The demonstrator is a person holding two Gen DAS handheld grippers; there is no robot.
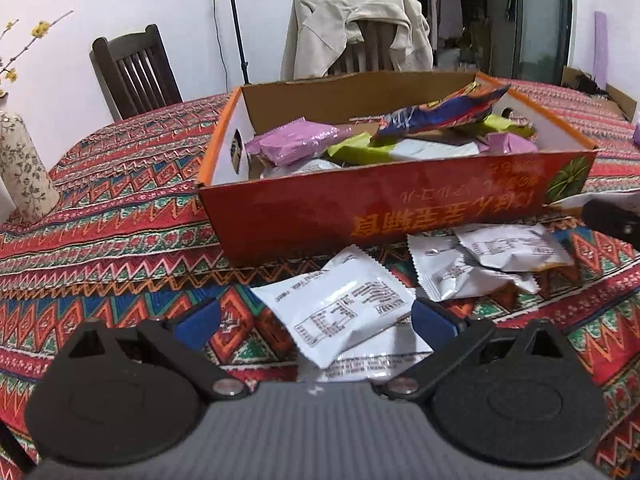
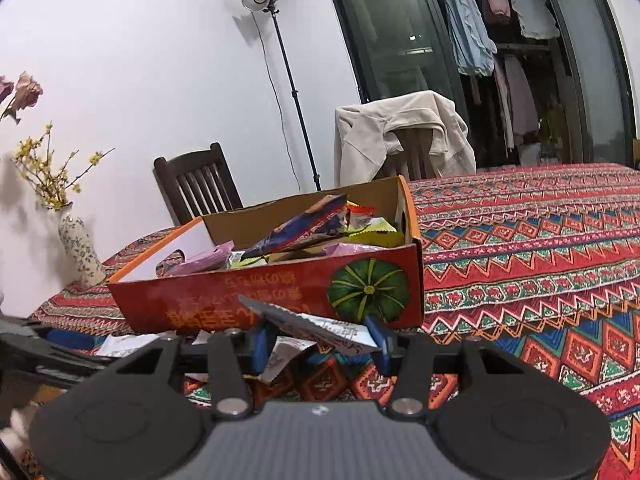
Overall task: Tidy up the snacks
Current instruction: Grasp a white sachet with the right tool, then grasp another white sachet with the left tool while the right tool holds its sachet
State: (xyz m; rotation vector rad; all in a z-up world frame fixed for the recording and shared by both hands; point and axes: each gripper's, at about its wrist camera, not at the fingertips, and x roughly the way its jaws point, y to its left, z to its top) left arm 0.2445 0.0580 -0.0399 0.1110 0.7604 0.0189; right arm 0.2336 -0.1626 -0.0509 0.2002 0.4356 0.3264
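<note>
Gripping a white packet (image 2: 320,330) in our right gripper (image 2: 320,344), left gripper (image 1: 316,320) spread, we risk snagging the box (image 2: 280,300) wall at twelve o'clock.

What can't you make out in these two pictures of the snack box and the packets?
- Left wrist view: the white packet lies printed side up; its label is too small to read.
- Left wrist view: what lies low in the box is hidden by its front wall.
- Right wrist view: whether the right tool pinches the silver packet or merely surrounds it.
</note>
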